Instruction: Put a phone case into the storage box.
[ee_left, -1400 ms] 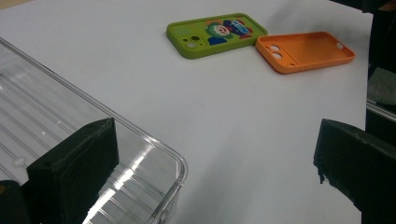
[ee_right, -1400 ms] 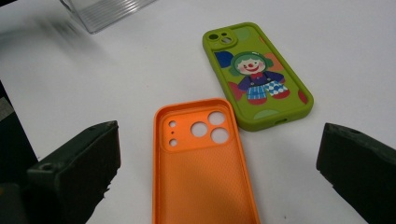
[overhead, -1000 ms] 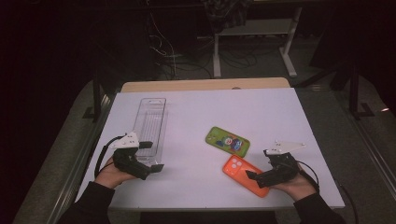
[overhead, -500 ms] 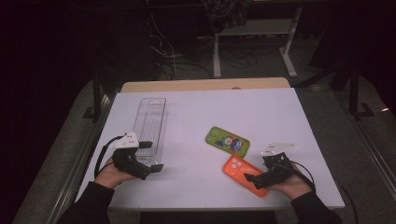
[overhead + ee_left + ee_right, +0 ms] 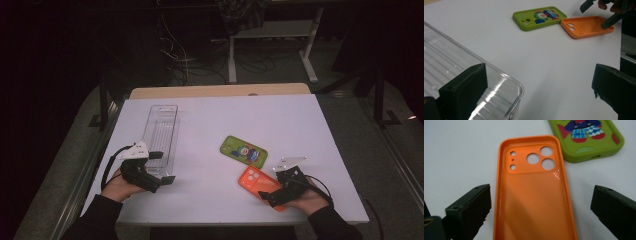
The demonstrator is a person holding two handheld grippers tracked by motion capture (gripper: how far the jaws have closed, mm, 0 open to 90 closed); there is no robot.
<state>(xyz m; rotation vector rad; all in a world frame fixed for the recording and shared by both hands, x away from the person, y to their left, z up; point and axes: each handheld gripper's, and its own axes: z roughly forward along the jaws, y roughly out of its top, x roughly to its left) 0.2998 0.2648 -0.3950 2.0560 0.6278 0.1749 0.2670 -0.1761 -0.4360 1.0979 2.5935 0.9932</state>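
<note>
white table (image 5: 210, 125), orange phone case (image 5: 534, 195) hollow side up, right gripper (image 5: 539, 215) jaws apart

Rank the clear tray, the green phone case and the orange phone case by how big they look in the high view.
1. Clear tray, plainly the largest.
2. Green phone case and orange phone case: alike; the right gripper covers part of the orange one.

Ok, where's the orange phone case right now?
In the high view the orange phone case lies open side up at the table's near right, just nearer than the green phone case, between the open jaws of the right gripper.
</note>
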